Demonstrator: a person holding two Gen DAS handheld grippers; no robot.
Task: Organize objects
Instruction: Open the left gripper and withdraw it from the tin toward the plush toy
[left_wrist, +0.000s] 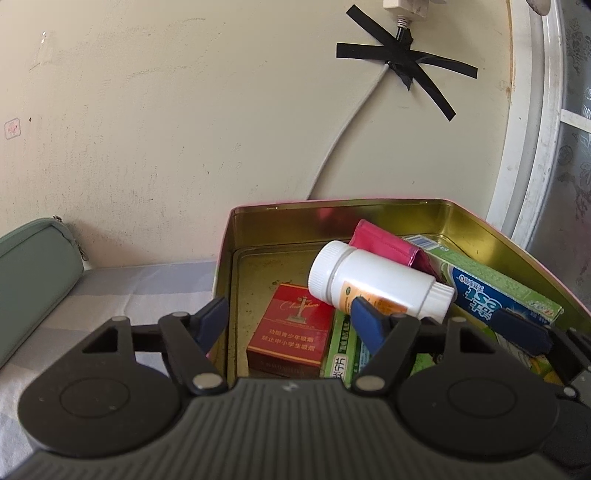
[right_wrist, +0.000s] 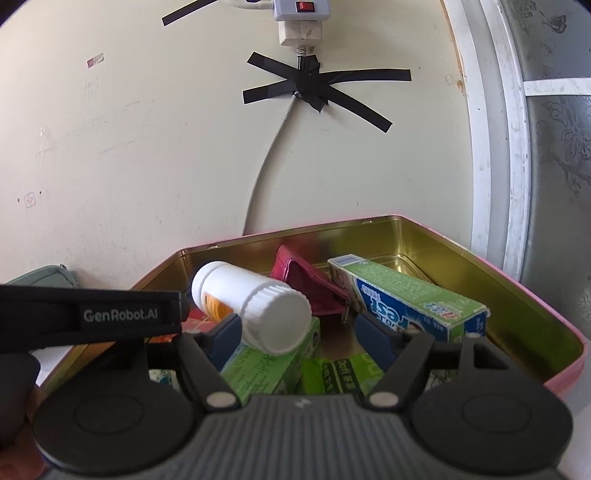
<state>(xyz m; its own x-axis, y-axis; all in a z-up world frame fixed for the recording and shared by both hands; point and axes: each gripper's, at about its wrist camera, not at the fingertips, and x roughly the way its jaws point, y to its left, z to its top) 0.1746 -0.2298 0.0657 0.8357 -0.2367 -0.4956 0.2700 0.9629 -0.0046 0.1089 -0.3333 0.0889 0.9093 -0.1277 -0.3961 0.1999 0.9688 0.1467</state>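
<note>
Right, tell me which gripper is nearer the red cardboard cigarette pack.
Left. The left gripper frames the red cardboard cigarette pack just ahead; the right gripper sits farther right, around the white plastic bottle.

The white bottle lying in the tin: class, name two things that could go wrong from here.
1. The white bottle lies tilted across the green boxes, unsupported by the open right gripper; it may roll.
2. The left gripper straddles the tin wall; closing or pushing could shove the tin.

Black tape cross on wall; power strip above.
</note>
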